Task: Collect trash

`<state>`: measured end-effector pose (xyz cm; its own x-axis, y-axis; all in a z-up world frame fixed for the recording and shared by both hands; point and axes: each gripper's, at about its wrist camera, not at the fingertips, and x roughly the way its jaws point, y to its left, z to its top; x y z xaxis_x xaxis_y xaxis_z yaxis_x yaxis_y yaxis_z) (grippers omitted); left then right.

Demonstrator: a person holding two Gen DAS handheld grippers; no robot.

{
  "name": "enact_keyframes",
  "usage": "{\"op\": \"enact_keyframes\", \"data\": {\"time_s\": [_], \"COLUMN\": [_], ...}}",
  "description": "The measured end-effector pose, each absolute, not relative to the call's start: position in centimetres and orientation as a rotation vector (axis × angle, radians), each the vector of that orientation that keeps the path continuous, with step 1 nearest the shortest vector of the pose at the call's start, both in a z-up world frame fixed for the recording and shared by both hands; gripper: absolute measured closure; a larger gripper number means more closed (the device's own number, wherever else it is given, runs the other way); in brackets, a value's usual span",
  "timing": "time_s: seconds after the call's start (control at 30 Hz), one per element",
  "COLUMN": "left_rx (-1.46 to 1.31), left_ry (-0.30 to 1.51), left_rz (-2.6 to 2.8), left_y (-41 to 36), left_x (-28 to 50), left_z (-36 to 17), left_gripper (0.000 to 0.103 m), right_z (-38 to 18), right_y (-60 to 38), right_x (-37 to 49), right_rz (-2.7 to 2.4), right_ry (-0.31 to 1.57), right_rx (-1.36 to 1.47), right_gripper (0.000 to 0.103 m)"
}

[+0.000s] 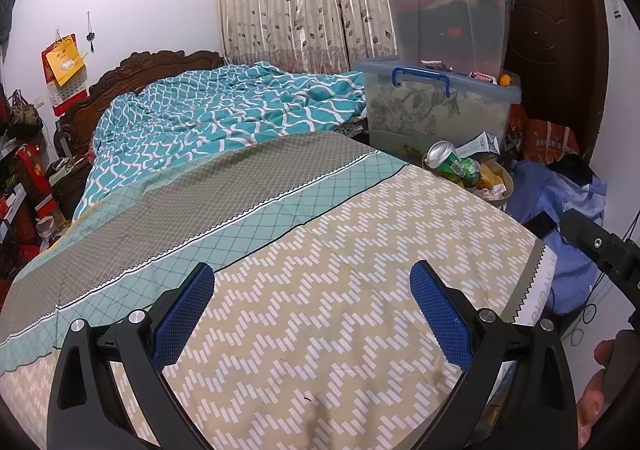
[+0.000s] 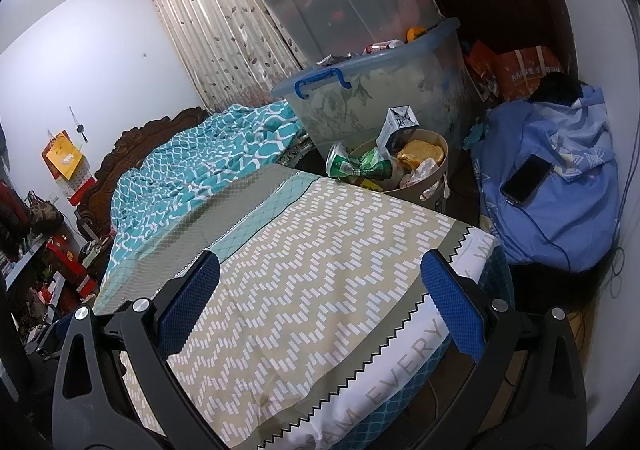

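The bed (image 2: 304, 250) is seen bare of litter, the trash being gathered in the bin (image 2: 434, 175) beside it, topped by a crushed green can (image 2: 360, 165), so the left gripper (image 1: 312, 314) and right gripper (image 2: 320, 302) are held apart and empty.

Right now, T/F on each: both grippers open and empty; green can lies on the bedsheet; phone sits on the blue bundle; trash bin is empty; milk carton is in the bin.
1. Both the left gripper and the right gripper are open and empty. True.
2. The green can lies on the bedsheet. False: it rests at the rim of the trash bin, beside the bed.
3. The phone sits on the blue bundle. True.
4. The trash bin is empty. False: it is heaped with rubbish.
5. The milk carton stands in the bin. True.
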<state>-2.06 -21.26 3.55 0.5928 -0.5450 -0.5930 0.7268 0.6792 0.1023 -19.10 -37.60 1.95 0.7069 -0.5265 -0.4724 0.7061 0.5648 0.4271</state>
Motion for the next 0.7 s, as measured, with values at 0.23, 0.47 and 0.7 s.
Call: {"op": "enact_keyframes", "data": {"time_s": [0.23, 0.47, 0.7], "left_rx": [0.357, 0.361, 0.362], "left_ry": [0.569, 0.577, 0.586], "left_rz": [-0.758, -0.757, -0.754], "left_y": [-21.23, -21.29, -21.30], "left_x": [-2.05, -1.75, -1.55], "left_z": [3.40, 3.14, 2.89], "left_gripper": [0.008, 0.009, 0.008], "right_z": [1.98, 1.99, 2.17], "right_y": [-37.50, -37.55, -37.32], "right_x": [-19.09, -19.10, -19.12], "right_rz": [-0.738, -0.739, -0.740], "right_ry": [0.308, 0.306, 0.300], "right_rx": [0.637, 0.638, 0.636], "right_gripper": [0.003, 0.003, 0.003]}}
